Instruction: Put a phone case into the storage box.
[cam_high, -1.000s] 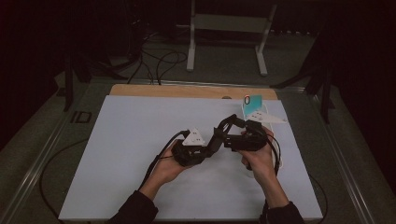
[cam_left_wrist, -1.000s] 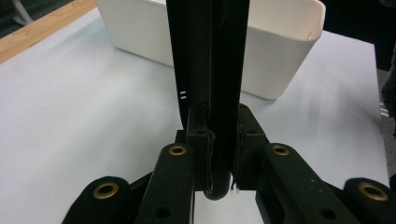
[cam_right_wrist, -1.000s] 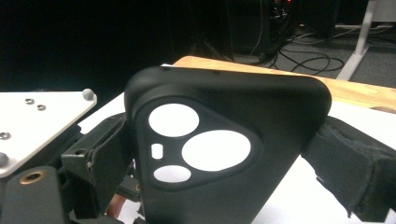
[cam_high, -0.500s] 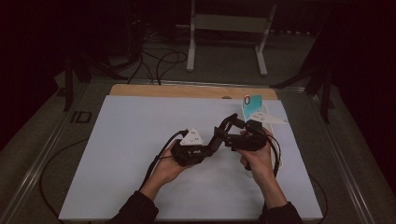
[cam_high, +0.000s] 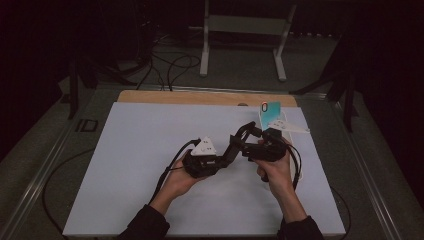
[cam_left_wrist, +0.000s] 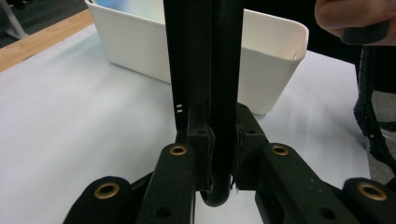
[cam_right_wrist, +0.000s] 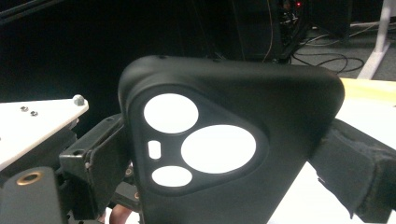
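**High view: phone case gripped between both grippers, not yet put down**

Left gripper (cam_high: 227, 156) is clamped on the black phone case (cam_right_wrist: 233, 149); right gripper (cam_high: 250, 142) pinches its far side. Placing is left, I judge. Bare white mat (cam_high: 125, 165) lies leftward; the white bin (cam_left_wrist: 261, 60) and teal case (cam_high: 272, 112) crowd the right.

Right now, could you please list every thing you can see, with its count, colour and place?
black soft phone case with camera cut-outs: one, black, held between both tongs above the sheet.
white plastic bin: one, white, behind the case on the sheet.
turquoise card: one, turquoise, far right of the sheet.
white table sheet: one, white, on the table.
left tongs: one, black, shut on the case edge.
right tongs: one, black, gripping the case sides.
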